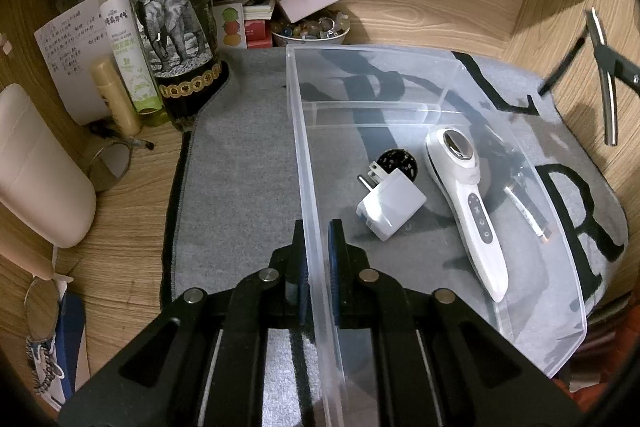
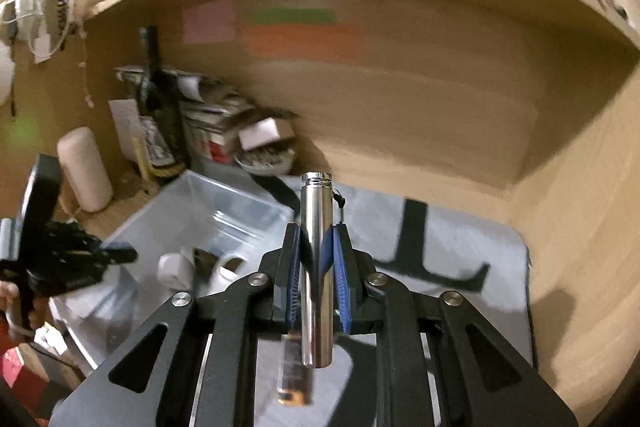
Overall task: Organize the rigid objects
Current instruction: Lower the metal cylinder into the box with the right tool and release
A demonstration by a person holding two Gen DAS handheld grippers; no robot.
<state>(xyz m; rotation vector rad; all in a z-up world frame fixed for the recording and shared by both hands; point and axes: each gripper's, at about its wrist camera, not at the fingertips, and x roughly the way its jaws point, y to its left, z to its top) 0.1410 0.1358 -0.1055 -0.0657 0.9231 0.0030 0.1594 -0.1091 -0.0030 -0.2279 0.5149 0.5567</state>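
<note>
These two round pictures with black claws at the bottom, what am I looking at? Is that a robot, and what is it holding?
No robot: a person holds a two-finger gripper in each hand, and a fisheye camera on each looks along its fingers. In the left view, the left gripper is shut on the side wall of a clear plastic bin, which sits on a grey mat on a wooden desk. In the bin lie a white plug adapter, a white handheld device and a small black round thing. In the right view, which is blurred, the right gripper is shut on a shiny metal cylinder, above the mat.
</note>
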